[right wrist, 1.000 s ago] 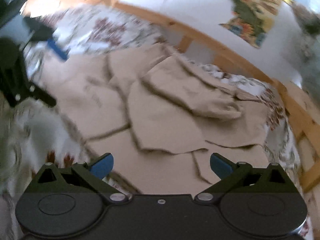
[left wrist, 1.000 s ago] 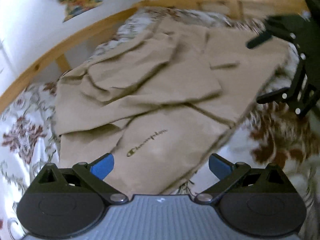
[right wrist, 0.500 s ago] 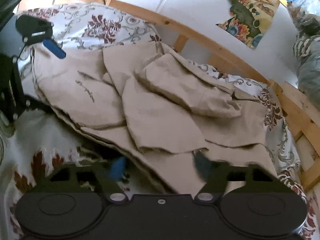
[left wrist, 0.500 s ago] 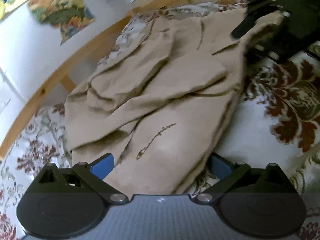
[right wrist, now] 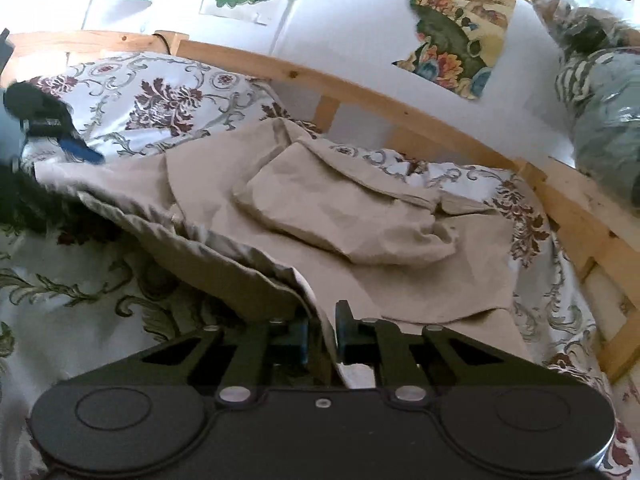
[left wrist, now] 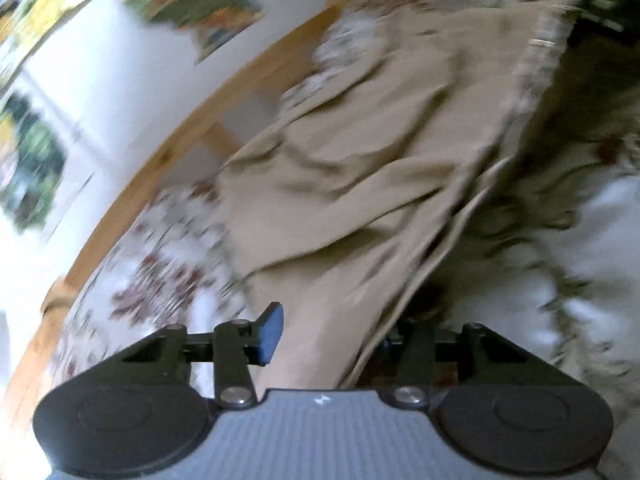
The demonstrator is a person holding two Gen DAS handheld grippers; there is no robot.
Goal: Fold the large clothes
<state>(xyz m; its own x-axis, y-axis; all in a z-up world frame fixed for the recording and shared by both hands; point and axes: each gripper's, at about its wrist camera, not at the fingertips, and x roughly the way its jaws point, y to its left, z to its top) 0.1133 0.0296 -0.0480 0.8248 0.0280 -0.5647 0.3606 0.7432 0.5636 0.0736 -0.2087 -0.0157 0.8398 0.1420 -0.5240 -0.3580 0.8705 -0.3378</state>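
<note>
A large beige sweatshirt point(right wrist: 340, 216) lies crumpled on a floral bedspread point(right wrist: 140, 96). My right gripper point(right wrist: 321, 338) is shut on its ribbed hem and lifts that edge off the bed. The left wrist view is blurred: the beige sweatshirt point(left wrist: 360, 184) runs between the fingers of my left gripper point(left wrist: 328, 340), which have narrowed around its hem edge; the right finger is hidden behind the cloth. The left gripper also shows at the far left of the right wrist view point(right wrist: 48, 128), at the other end of the hem.
A wooden bed rail point(right wrist: 400, 108) curves behind the bed, with picture posters point(right wrist: 460, 40) on the white wall. A bundle in a plastic bag point(right wrist: 600, 100) sits at the far right. The bedspread point(left wrist: 160, 260) continues left of the garment.
Both grippers were open a second ago and have closed in on the hem. The hem edge has risen off the bed, and the left wrist view has swung and blurred.
</note>
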